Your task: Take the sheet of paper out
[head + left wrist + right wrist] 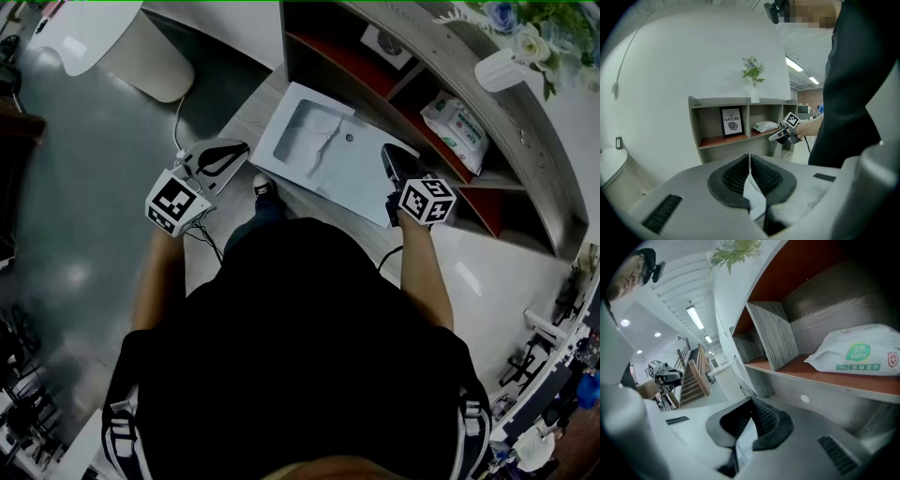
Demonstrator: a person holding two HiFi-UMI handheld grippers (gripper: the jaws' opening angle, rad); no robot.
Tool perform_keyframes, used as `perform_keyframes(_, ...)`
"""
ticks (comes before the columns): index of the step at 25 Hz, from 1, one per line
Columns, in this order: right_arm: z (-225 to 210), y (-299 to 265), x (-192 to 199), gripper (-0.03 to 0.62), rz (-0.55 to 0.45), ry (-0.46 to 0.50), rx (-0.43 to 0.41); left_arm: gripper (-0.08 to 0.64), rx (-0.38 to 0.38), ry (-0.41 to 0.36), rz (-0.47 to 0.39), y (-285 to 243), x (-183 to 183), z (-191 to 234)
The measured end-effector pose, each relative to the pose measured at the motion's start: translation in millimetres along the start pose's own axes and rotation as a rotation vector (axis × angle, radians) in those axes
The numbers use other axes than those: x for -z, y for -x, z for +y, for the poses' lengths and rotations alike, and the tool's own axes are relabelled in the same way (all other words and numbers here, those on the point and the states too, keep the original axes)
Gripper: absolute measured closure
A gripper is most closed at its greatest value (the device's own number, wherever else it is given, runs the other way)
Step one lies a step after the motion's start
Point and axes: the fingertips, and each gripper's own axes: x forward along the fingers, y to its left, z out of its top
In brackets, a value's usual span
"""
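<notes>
A large white sheet of paper [323, 150] with a crease across it hangs in front of the shelf unit [441, 56], stretched between my two grippers. My left gripper [239, 152] is at the sheet's left corner. In the left gripper view its jaws [749, 157] are shut, with a white fold of paper [755, 199] pinched between them. At the sheet's right edge, my right gripper [387, 155] is shut too. A pale strip of paper [743, 434] shows between its closed jaws [751, 400] in the right gripper view.
The shelf holds a pack of wipes [457, 127] and a framed picture [731, 122]. A white vase with flowers [506, 67] stands on top. A white rounded counter [141, 52] is at the far left, and a cable [178, 117] lies on the floor.
</notes>
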Motion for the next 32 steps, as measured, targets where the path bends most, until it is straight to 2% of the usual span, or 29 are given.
perform_keyframes(13, -24, -42, 43, 0.578, 0.118, 0.026, 0.073, 0.532, 0.043, -0.007, 0.012, -15, 1, 34)
perform_keyframes(22, -32, -67, 54, 0.577, 0.14, 0.017, 0.091, 0.531, 0.05, 0.005, 0.019, -20, 8, 60)
perform_keyframes(32, -46, -97, 72, 0.577, 0.158, -0.065, 0.084, 0.532, 0.068, 0.014, 0.034, -25, 17, 80)
